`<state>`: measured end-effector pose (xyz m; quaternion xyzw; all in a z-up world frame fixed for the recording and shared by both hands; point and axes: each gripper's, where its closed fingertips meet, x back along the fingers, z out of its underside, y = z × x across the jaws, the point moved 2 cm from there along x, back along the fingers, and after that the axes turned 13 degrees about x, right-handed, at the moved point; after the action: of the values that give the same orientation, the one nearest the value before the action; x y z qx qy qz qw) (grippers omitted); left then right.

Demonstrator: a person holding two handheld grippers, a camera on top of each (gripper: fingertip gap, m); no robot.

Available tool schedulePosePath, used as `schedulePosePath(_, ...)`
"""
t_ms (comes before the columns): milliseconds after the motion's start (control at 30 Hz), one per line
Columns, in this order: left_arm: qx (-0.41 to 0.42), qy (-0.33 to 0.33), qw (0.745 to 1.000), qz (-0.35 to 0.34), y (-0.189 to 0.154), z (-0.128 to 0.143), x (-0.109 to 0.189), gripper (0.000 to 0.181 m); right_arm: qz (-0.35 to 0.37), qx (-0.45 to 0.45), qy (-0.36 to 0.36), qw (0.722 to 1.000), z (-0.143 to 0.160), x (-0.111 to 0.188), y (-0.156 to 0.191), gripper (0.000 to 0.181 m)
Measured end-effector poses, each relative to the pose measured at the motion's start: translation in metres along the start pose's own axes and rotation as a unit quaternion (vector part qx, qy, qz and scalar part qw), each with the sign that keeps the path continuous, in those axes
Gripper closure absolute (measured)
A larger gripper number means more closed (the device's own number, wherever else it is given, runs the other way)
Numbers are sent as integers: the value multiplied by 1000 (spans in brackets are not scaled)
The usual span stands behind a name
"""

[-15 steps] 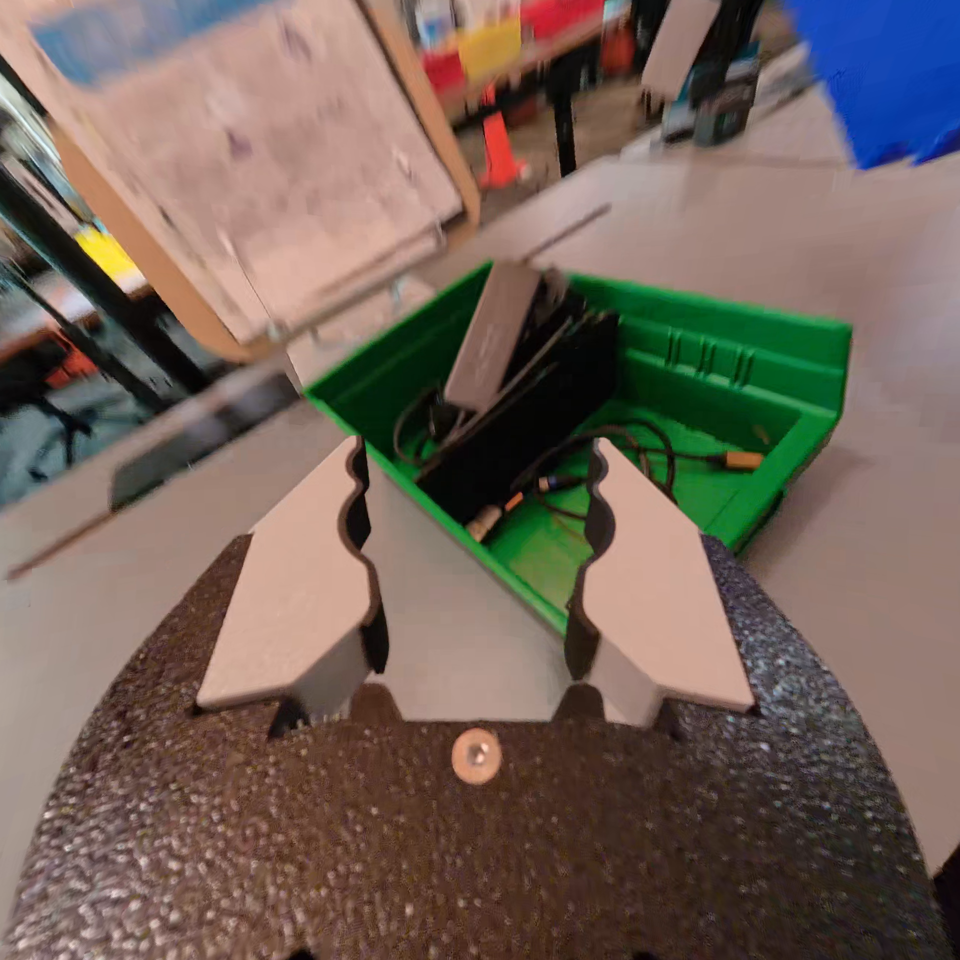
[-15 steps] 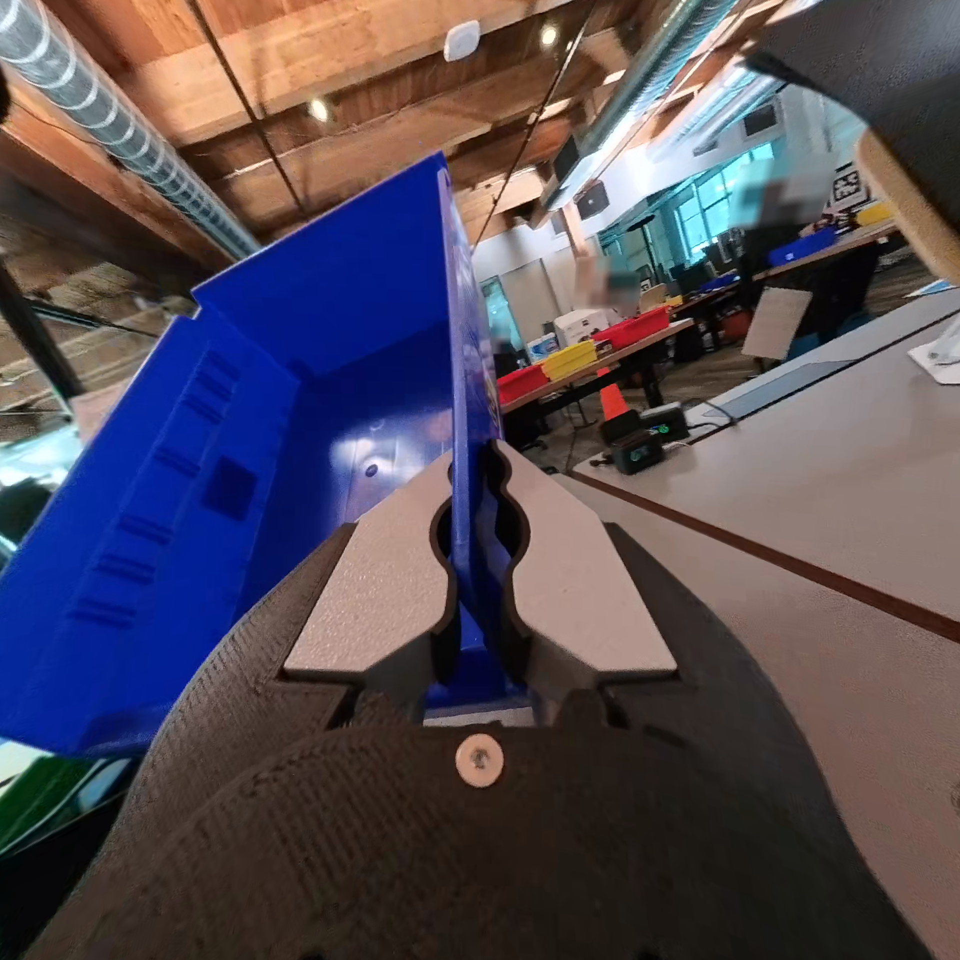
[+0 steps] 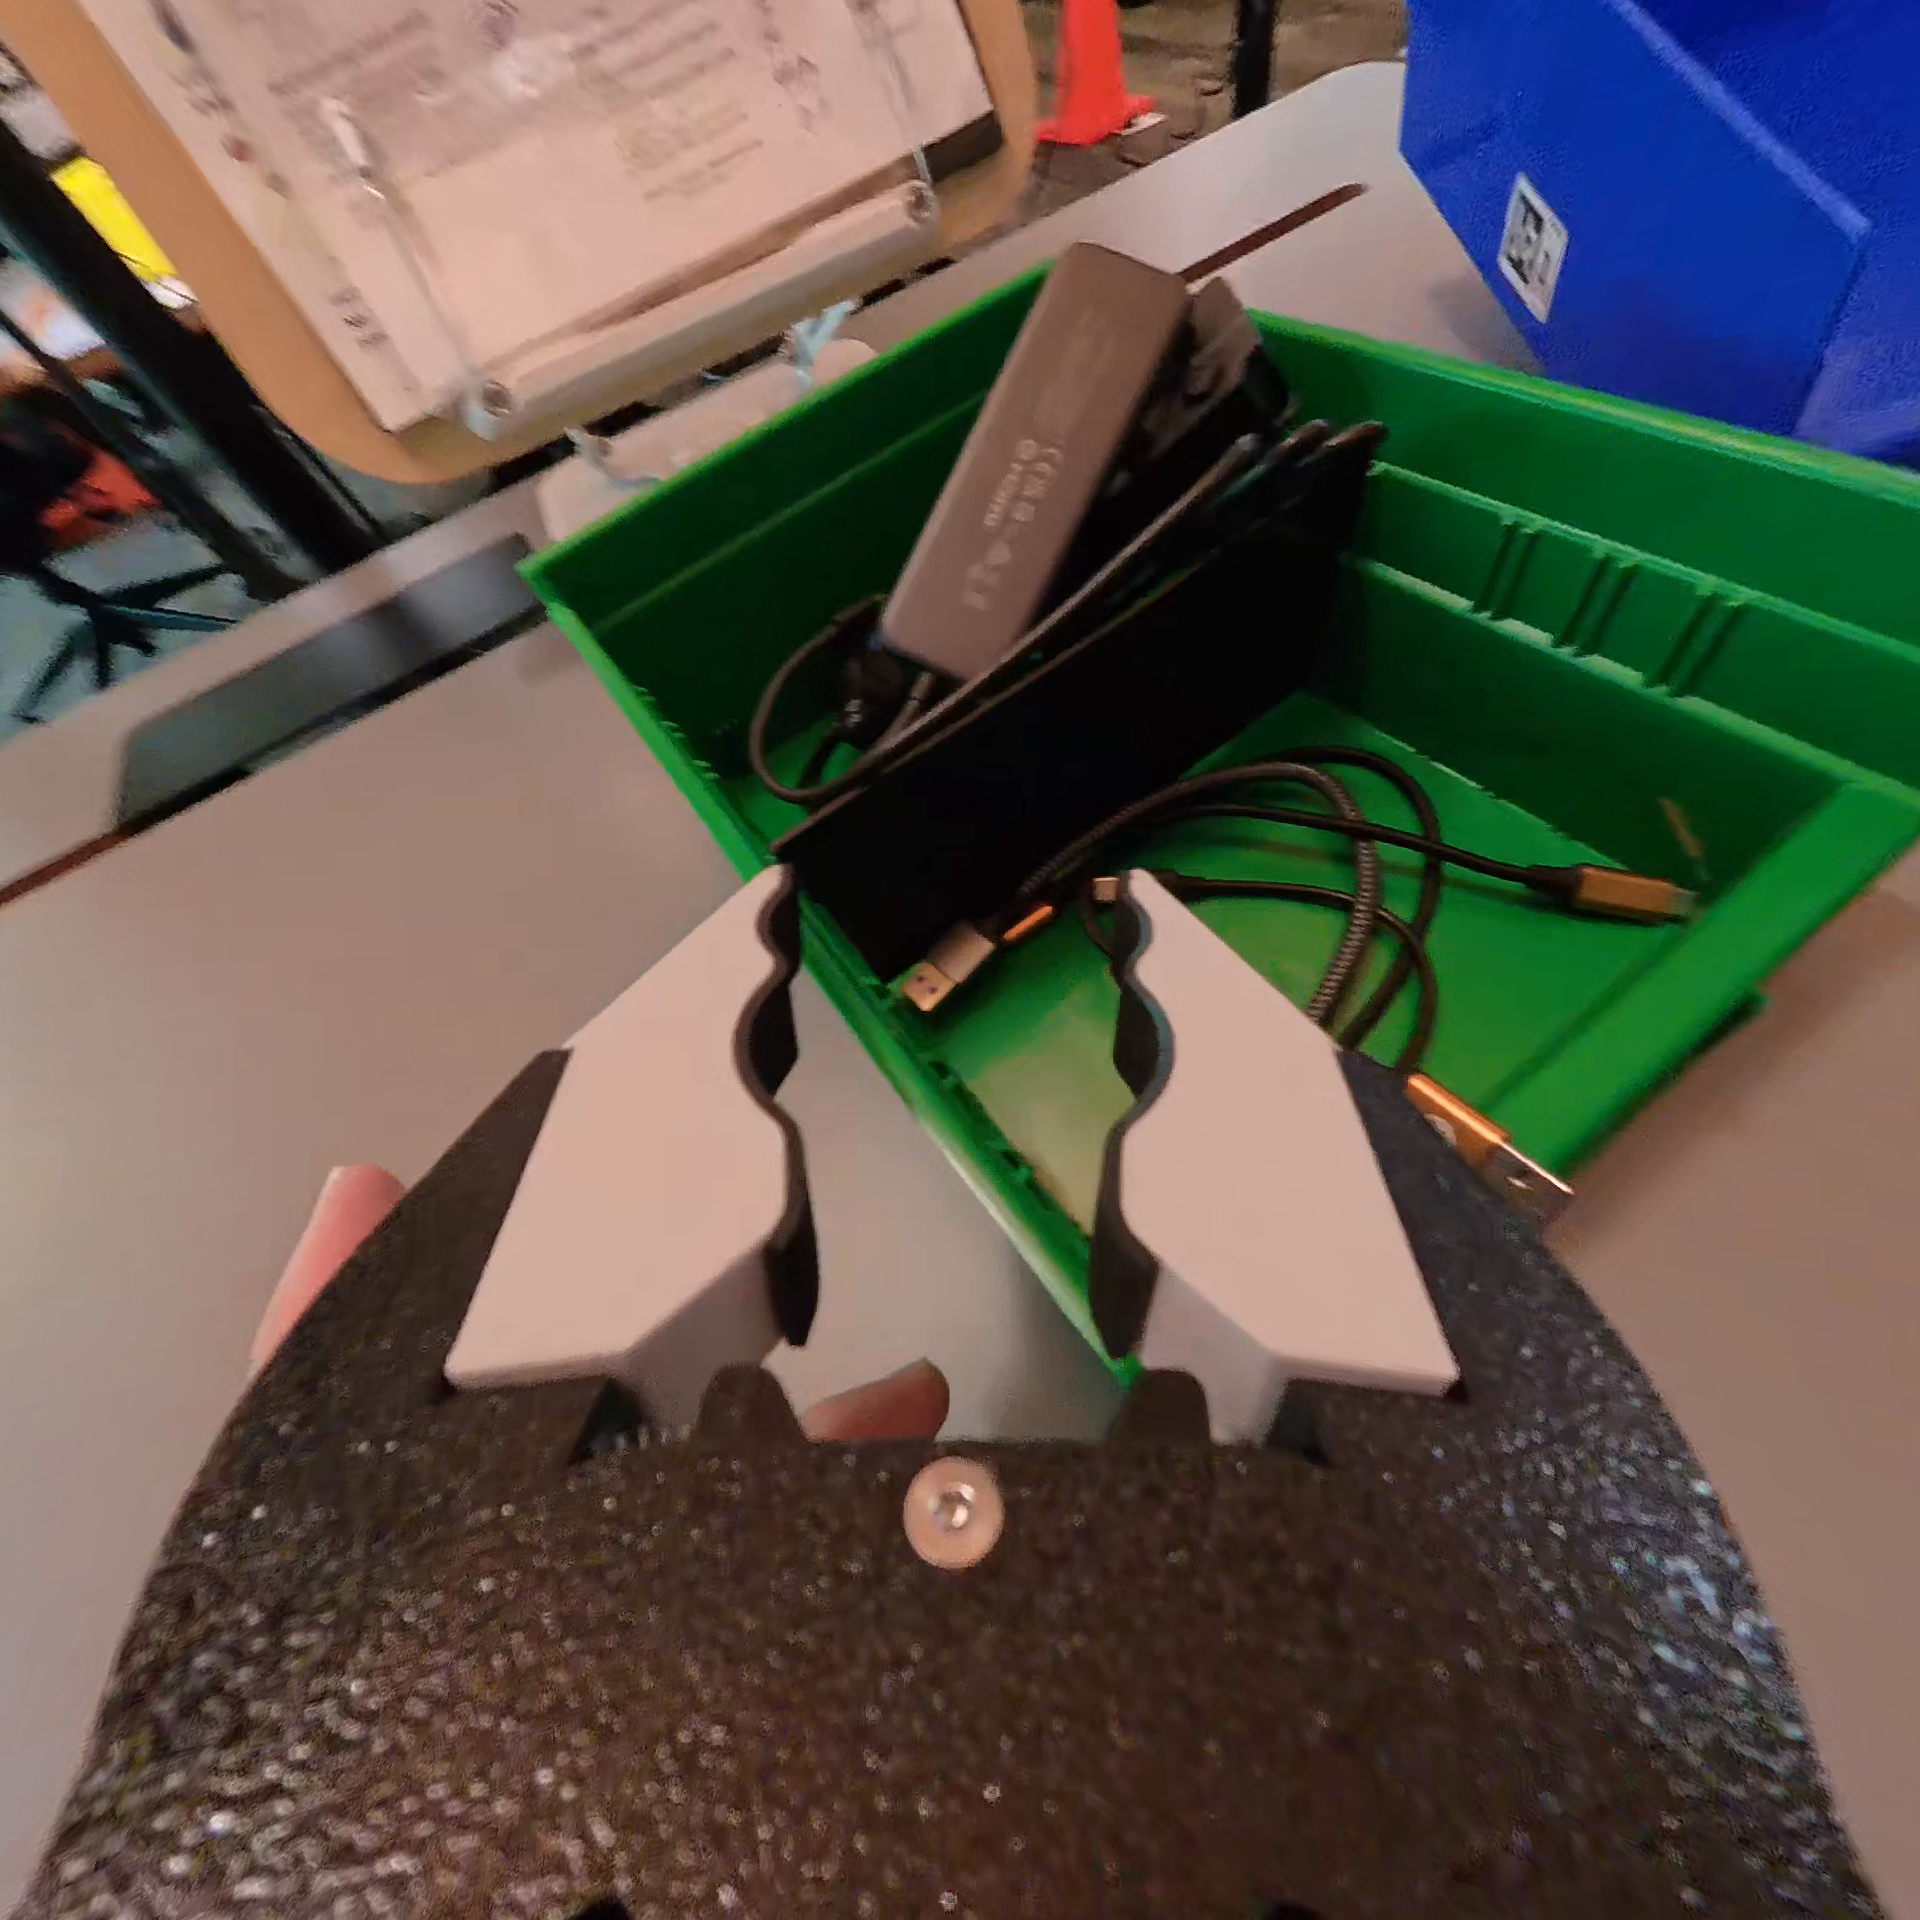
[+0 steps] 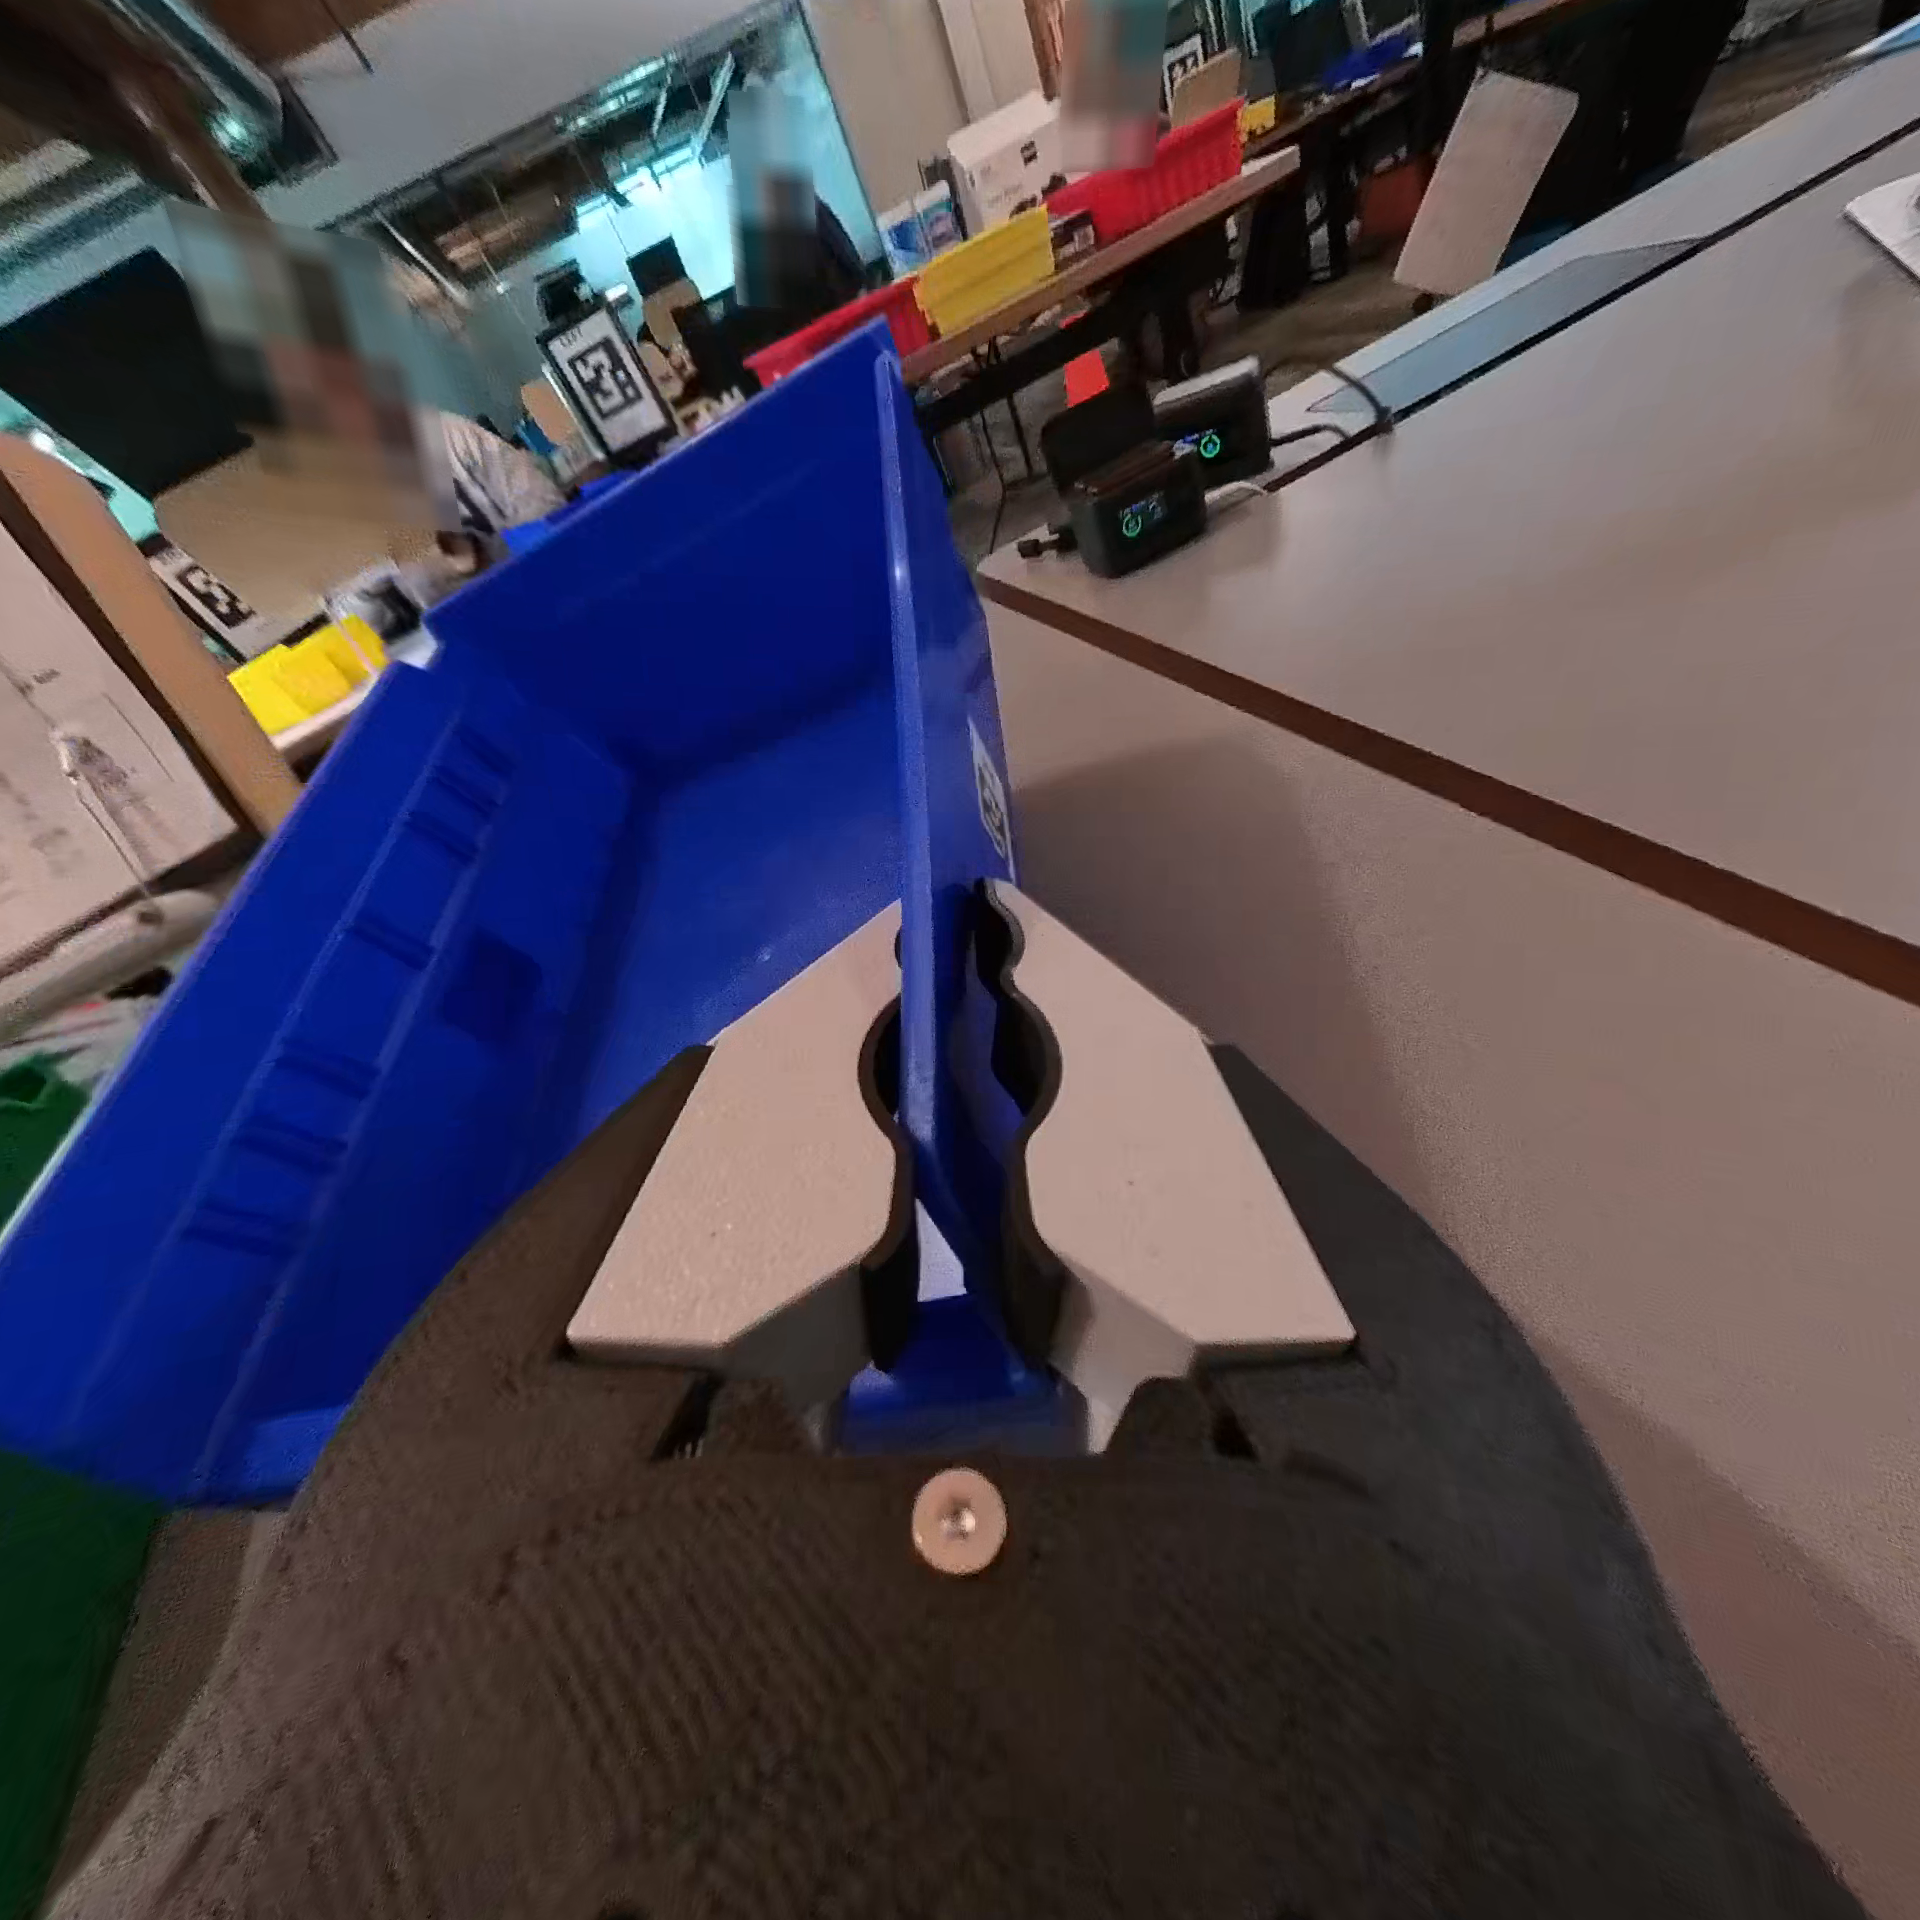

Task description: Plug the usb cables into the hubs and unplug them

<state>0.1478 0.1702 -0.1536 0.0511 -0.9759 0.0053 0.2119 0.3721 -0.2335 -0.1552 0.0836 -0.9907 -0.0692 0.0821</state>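
A green bin (image 3: pixel 1538 520) stands on the grey table and holds a grey USB hub (image 3: pixel 1029 457), black dividers (image 3: pixel 1049 748) and several braided USB cables (image 3: pixel 1371 904) with copper-coloured plugs. My left gripper (image 3: pixel 951 914) is open and empty, with its fingertips over the bin's near wall. One cable plug (image 3: pixel 1475 1143) hangs over the bin's near rim. My right gripper (image 4: pixel 951 935) is shut on the side wall of an empty blue bin (image 4: pixel 582 831), which is lowered toward the table. The blue bin also shows in the left wrist view (image 3: pixel 1662 187).
A board with paper sheets (image 3: pixel 540 156) leans behind the green bin. An orange cone (image 3: pixel 1091 73) stands beyond the table. Two black devices with lit screens (image 4: pixel 1153 488) sit at the table's far edge. A dark seam (image 4: pixel 1455 790) crosses the table right of the blue bin.
The right gripper has brought the blue bin down from a raised, tilted pose toward the table. The left gripper has moved closer to the green bin and over its near wall.
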Motion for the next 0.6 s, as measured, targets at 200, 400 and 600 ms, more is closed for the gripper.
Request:
schedulePosePath(200,6,23,1000,-13,7,10,-6,112,-12,0,42,999,19,-21,15,177)
schedulePosePath(400,6,38,999,-33,19,25,-18,125,-12,4,58,998,23,-41,17,178)
schedulePosePath(600,35,17,998,-44,68,19,-20,163,-3,81,38,996,14,-40,13,166)
